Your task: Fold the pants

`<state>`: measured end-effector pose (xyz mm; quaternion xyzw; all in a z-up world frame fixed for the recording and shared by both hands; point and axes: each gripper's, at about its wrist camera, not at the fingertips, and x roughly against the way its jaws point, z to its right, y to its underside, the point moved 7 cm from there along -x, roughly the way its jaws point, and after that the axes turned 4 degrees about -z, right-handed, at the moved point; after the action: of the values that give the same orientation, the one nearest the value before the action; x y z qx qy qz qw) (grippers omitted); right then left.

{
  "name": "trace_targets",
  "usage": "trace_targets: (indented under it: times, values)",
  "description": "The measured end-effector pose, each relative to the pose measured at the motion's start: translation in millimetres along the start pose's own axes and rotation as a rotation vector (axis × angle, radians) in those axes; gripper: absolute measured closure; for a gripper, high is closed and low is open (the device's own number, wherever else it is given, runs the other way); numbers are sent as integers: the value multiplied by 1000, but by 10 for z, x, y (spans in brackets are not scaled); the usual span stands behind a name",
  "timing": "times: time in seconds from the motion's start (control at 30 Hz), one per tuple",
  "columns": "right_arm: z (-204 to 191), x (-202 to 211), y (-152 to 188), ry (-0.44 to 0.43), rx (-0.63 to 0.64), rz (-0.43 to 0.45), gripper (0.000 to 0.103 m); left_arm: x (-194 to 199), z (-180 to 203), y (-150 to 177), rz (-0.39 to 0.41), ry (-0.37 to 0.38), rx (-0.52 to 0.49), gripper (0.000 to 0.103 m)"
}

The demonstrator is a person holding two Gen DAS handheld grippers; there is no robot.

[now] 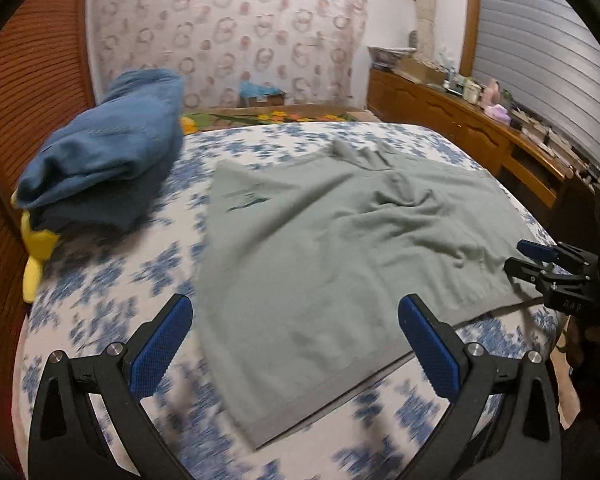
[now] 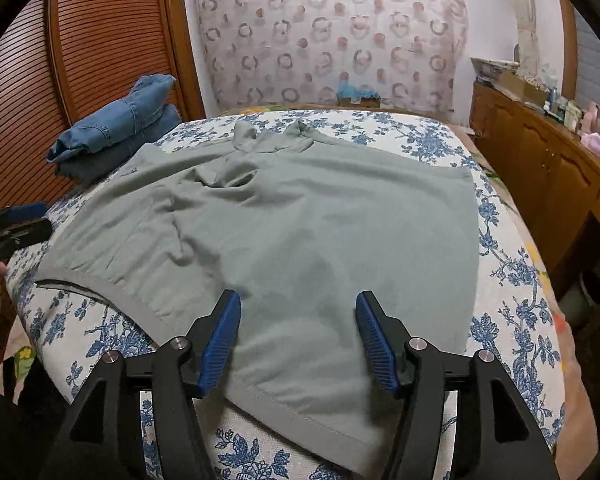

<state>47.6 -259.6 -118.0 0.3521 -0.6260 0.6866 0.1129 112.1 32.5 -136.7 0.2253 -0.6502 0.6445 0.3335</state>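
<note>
The gray pants (image 2: 300, 220) lie spread flat on the bed (image 2: 512, 280), not folded yet. The left hand-held gripper (image 1: 296, 344) and right hand-held gripper (image 2: 298, 340) are both wide open, holding nothing. Next, I think each should grab the near hem. Folded blue jeans (image 2: 116, 128) sit aside, not blocking.
</note>
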Motion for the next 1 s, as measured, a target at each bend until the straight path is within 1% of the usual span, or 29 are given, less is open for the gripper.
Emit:
trace_targets:
  times: [0.07,0.13,0.23,0.3,0.33,0.37,0.43,0.5,0.6,0.7,0.73,0.77,0.8,0.83,0.87,0.9,0.97,1.0]
  values:
    - [-32,-26,-7,14,9,8,41,44,-108,88,3,13,32,0]
    - [-93,-53,-58,28,15,10,41,33,-205,169,-5,-8,51,3]
    - [-145,-63,-45,36,22,8,41,0,-302,316,-32,-4,70,17]
    - [-204,-77,-38,38,27,9,41,-28,-336,354,-42,2,82,25]
    - [-199,-76,-35,39,27,10,41,-39,-337,386,-48,7,84,32]
    - [-199,-70,-30,39,26,11,41,-49,-333,411,-54,8,83,36]
    - [-195,-64,-23,40,26,12,41,-66,-309,448,-63,4,72,40]
    - [-187,-54,-11,40,29,12,41,-78,-285,474,-69,-10,56,41]
    - [-182,-55,-4,41,33,15,41,-94,-251,484,-73,-57,16,41]
    - [-173,-61,-3,42,33,19,41,-101,-247,470,-76,-61,16,41]
    - [-171,-64,-3,42,32,19,41,-102,-240,466,-75,-58,14,43]
    - [-168,-68,-3,41,31,19,40,-100,-225,467,-75,-50,10,48]
    - [-163,-71,-4,40,30,20,40,-99,-205,461,-73,-42,6,52]
    - [-160,-74,-3,38,30,20,40,-96,-180,459,-72,-33,-1,59]
    - [-155,-76,-3,37,30,21,40,-92,-139,459,-71,-20,-17,69]
    - [-151,-78,-3,36,29,22,40,-86,-106,461,-72,-12,-29,74]
    - [-145,-80,-4,35,28,23,40,-90,-54,445,-77,9,-33,88]
    - [-142,-81,-5,35,29,24,40,-93,-35,438,-78,16,-35,91]
